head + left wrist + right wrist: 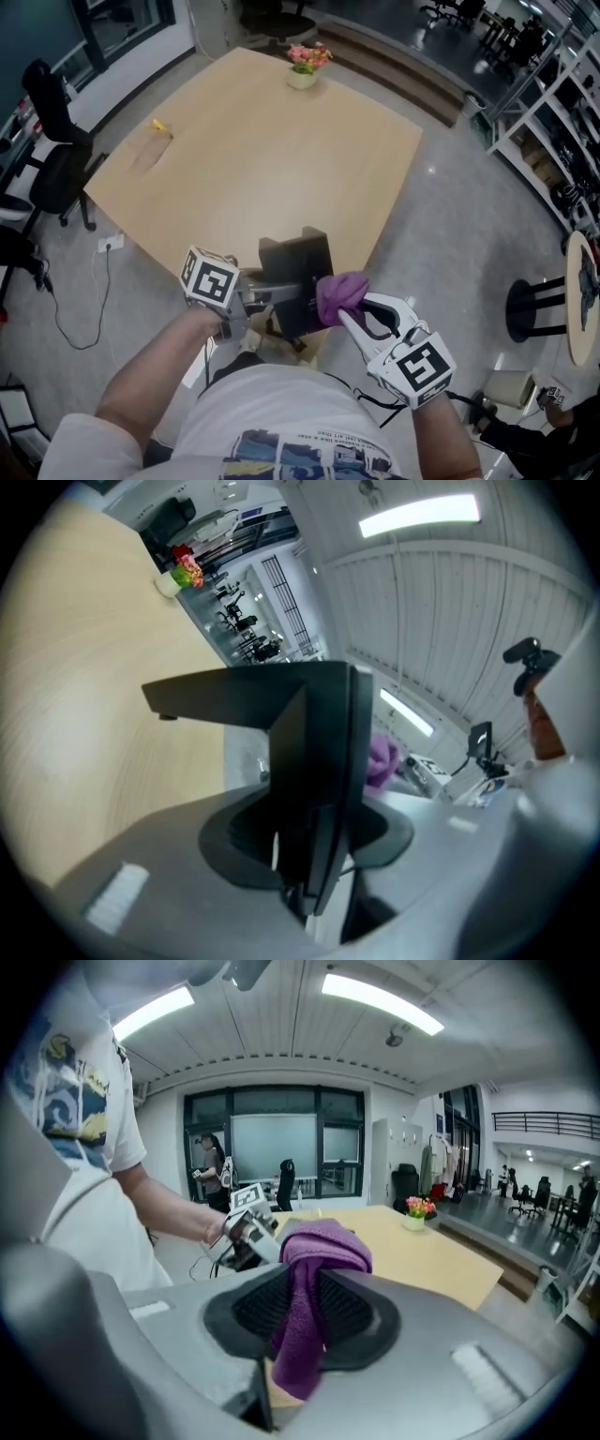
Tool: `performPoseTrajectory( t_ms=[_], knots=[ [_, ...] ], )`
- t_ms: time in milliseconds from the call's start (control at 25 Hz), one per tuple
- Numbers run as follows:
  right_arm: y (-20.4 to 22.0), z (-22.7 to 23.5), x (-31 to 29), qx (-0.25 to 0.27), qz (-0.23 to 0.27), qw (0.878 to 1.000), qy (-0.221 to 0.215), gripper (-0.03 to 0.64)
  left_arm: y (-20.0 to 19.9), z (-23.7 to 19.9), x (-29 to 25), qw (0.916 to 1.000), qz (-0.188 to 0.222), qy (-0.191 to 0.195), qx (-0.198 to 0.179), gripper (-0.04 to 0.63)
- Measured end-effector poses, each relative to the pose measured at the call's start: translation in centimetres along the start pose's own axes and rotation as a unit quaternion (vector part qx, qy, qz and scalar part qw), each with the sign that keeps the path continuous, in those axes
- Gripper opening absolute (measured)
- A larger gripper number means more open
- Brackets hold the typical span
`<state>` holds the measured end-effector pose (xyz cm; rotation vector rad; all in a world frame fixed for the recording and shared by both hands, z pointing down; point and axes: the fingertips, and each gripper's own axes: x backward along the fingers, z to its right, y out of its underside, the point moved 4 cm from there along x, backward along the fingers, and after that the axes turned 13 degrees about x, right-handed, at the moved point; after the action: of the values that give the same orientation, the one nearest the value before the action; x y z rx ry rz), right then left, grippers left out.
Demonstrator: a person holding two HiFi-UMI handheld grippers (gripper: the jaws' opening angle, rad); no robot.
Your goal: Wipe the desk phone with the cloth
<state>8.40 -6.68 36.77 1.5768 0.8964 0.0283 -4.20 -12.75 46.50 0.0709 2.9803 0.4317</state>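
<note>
Room around you. A large pale wooden table (281, 159) stands on a glossy grey floor (450, 216); a pot of pink flowers (305, 64) sits near its far edge. To your left, a black office chair (52, 141). To your right, open metal shelving (553, 112) and a black round stool (534, 307). Dark-framed windows (277, 1147) line one wall beneath a ribbed white ceiling (281, 1030) carrying two lit strip lights (380, 1002).
</note>
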Motion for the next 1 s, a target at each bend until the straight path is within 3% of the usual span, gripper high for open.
performPoseTrajectory(
  t_ms=[240, 1000],
  knots=[
    [-3.5, 2.9, -3.3, 0.027, 0.03, 0.999, 0.027, 0.092, 1.1, 0.3, -1.4, 0.9998, -0.019, 0.001, -0.003, 0.176],
    [5.0, -5.3, -1.5, -0.03, -0.067, 0.996, -0.052, 0.092, -0.7, 0.6, 0.6, 0.9998, 0.017, 0.013, 0.005, 0.176]
  ],
)
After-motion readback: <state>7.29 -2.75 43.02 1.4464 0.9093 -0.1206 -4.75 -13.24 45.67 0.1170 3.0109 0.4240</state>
